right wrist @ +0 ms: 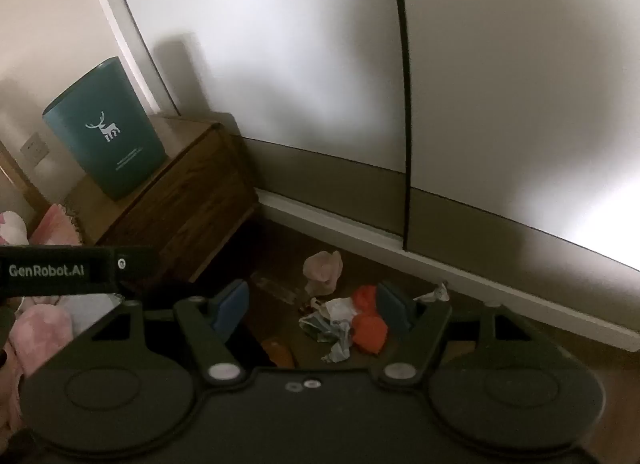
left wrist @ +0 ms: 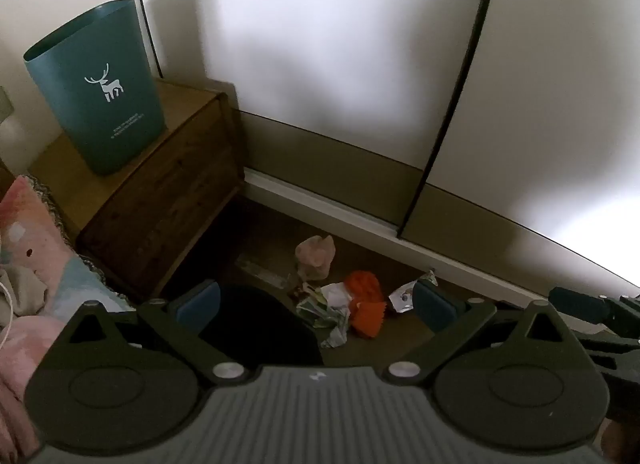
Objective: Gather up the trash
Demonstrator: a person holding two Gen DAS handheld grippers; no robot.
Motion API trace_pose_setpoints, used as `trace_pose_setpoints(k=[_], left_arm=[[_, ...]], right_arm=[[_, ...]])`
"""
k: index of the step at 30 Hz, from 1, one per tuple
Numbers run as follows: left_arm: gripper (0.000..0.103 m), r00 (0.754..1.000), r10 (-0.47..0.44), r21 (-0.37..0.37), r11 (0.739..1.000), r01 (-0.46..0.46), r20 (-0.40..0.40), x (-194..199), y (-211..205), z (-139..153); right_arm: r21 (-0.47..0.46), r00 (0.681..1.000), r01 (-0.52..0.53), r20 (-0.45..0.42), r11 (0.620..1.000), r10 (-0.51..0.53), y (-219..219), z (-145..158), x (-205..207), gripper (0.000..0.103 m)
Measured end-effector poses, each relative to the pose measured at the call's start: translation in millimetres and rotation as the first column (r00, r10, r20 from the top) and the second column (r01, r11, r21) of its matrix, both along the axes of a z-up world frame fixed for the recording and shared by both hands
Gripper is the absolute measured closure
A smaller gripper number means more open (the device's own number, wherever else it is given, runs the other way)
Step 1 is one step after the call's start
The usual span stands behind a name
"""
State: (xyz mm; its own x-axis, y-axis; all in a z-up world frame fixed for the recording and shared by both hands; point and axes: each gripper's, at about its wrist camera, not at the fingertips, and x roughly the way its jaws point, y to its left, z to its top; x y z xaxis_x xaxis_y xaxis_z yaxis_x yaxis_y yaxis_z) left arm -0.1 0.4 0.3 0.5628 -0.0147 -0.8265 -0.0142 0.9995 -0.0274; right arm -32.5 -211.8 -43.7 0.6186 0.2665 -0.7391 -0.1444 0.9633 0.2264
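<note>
A heap of trash lies on the brown floor beside the wardrobe: an orange crumpled wrapper (left wrist: 365, 307) (right wrist: 370, 324), a pink crumpled bag (left wrist: 315, 260) (right wrist: 323, 272), a green-and-white printed wrapper (left wrist: 326, 312) (right wrist: 331, 328) and a small white wrapper (left wrist: 408, 294) (right wrist: 434, 292). A teal bin with a white deer (left wrist: 96, 83) (right wrist: 106, 127) stands on a wooden nightstand (left wrist: 160, 199) (right wrist: 188, 199). My left gripper (left wrist: 316, 304) hangs open above the heap, nothing between its blue pads. My right gripper (right wrist: 310, 308) is open too, high over the same heap.
White sliding wardrobe doors (left wrist: 360, 63) with a pale bottom rail run behind the trash. A bed with pink and patterned bedding (left wrist: 28, 264) lies at the left. A dark rounded object (left wrist: 256, 324) sits on the floor under the left gripper. The other gripper's body (right wrist: 60, 270) shows at left.
</note>
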Motion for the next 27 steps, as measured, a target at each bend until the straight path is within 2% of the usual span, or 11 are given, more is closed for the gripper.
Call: trace_pose_setpoints(k=[27], left_arm=[[0.0,1.0,-0.018,-0.012,1.0,0.018,-0.01,1.4,-3.0,-1.3]], right_arm=[[-0.001,1.0,-0.002,-0.004,1.0,0.002,-1.6,2.2,-0.6,0.033]])
